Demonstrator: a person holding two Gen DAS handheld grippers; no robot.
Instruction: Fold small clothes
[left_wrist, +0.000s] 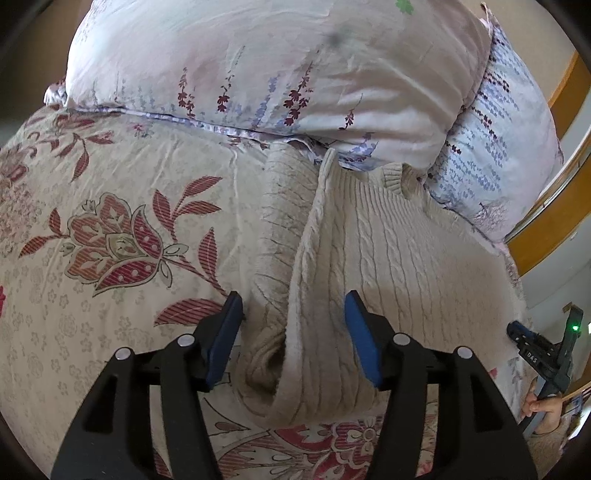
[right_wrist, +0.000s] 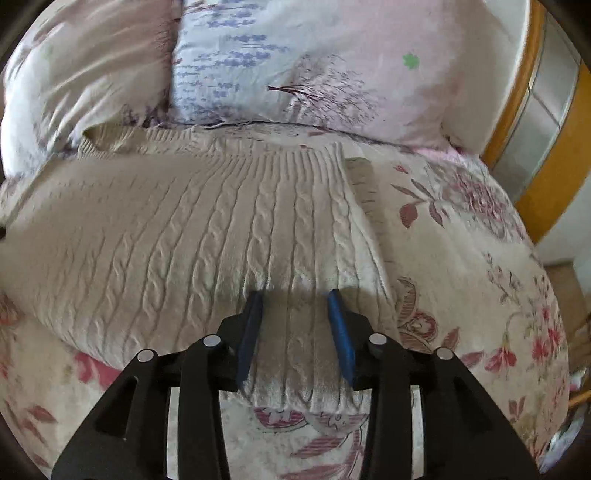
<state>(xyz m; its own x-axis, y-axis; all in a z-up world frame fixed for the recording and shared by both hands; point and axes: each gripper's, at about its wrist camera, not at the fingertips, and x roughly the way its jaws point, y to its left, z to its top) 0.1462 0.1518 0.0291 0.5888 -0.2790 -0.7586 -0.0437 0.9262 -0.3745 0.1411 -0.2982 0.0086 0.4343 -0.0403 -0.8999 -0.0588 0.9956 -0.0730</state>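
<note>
Cream cable-knit sweater (right_wrist: 207, 229) lies flat on the bed (left_wrist: 92, 177), long axis running from the near hem to the collar (left_wrist: 391, 177), which points at the pillows (left_wrist: 258, 66). One side edge is folded up into a ridge. Left hand-held gripper (left_wrist: 293, 308) straddles that ridge, jaws open, pads clear. Right hand-held gripper (right_wrist: 295, 299) hovers open over the hem end, gripping nothing.

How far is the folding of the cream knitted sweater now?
Done: one side of the sweater is already folded over along a raised crease. In hand: the left gripper straddles that crease with open jaws; the right gripper hovers open over the body. Left: the neck-to-hem folds.
</note>
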